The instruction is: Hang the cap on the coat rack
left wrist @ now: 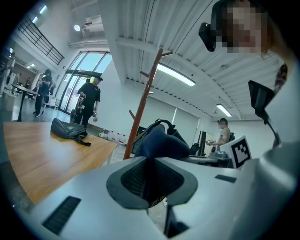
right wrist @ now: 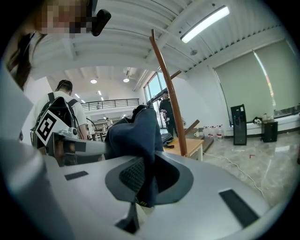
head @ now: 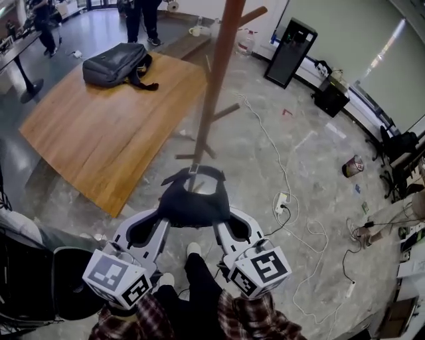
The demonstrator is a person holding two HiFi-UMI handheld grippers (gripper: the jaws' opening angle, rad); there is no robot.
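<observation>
A dark navy cap [head: 194, 197] hangs stretched between my two grippers, just in front of the wooden coat rack [head: 216, 80]. My left gripper [head: 162, 216] is shut on the cap's left edge, and my right gripper [head: 224, 216] is shut on its right edge. In the left gripper view the cap's fabric [left wrist: 159, 140] rises out of the closed jaws, with the coat rack pole [left wrist: 143, 101] beyond it to the left. In the right gripper view the cap [right wrist: 136, 133] bulges up from the jaws and the pole [right wrist: 171, 96] stands right behind it. The rack's pegs [head: 227, 111] stick out above the cap.
A wooden table [head: 106, 133] with a dark backpack [head: 116, 64] lies to the left of the rack. Cables and a power strip [head: 281, 202] trail over the floor on the right. People stand at the far end of the room [head: 141, 16]. A black speaker [head: 290, 52] stands by the wall.
</observation>
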